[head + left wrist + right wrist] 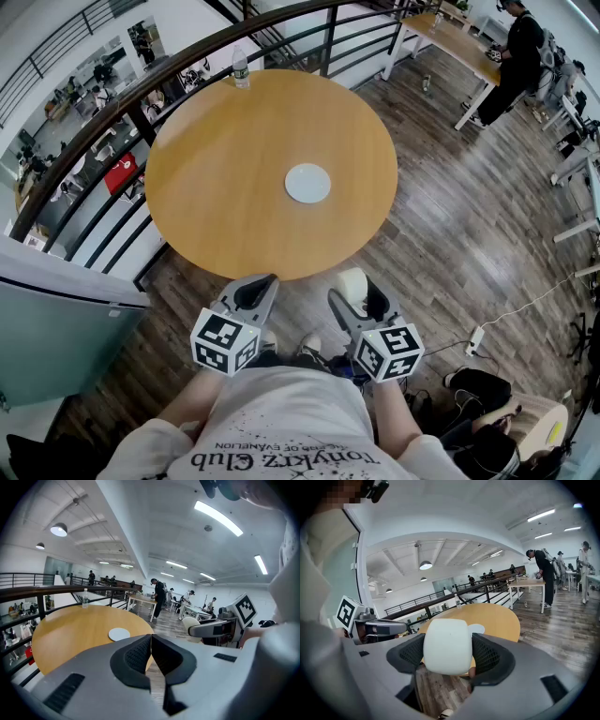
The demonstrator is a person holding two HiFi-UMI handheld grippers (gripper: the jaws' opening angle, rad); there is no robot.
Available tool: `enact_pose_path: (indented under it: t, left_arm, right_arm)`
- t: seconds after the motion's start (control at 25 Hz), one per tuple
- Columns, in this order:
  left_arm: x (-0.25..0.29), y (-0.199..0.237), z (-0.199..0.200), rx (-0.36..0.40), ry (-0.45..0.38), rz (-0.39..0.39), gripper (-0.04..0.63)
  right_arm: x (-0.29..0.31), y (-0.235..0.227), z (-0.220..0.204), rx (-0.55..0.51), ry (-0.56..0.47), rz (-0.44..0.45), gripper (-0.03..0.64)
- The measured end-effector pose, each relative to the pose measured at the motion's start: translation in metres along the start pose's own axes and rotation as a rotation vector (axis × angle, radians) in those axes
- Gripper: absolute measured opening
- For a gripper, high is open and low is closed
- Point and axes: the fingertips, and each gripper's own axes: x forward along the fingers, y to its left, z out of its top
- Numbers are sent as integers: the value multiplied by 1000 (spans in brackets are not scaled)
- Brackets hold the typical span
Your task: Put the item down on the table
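A round wooden table [225, 178] stands in front of me. A white coaster [307, 183] lies near its middle, and the same coaster [119, 633] shows in the left gripper view. My right gripper [357, 289] is shut on a white cup [352, 283], held just off the table's near edge over the floor. In the right gripper view the cup [447, 646] fills the space between both pads. My left gripper [262, 288] hovers beside it, shut with nothing between its jaws, which meet in the left gripper view [151, 649].
A clear water bottle [240, 69] stands at the table's far edge by a dark curved railing [112, 141]. A person [511, 56] stands at a long table [457, 42] at the back right. A power strip [474, 338] and bags lie on the wood floor at right.
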Motion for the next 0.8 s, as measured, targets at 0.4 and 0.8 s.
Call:
enact_pose_path:
  t: [0.4, 0.8]
  left_arm:
    - [-3, 5, 2, -4, -3, -3, 25]
    - [-6, 16, 4, -16, -14, -28, 25]
  right_arm:
    - [4, 5, 2, -10, 9, -1, 328]
    - [9, 13, 8, 3, 3, -24, 328]
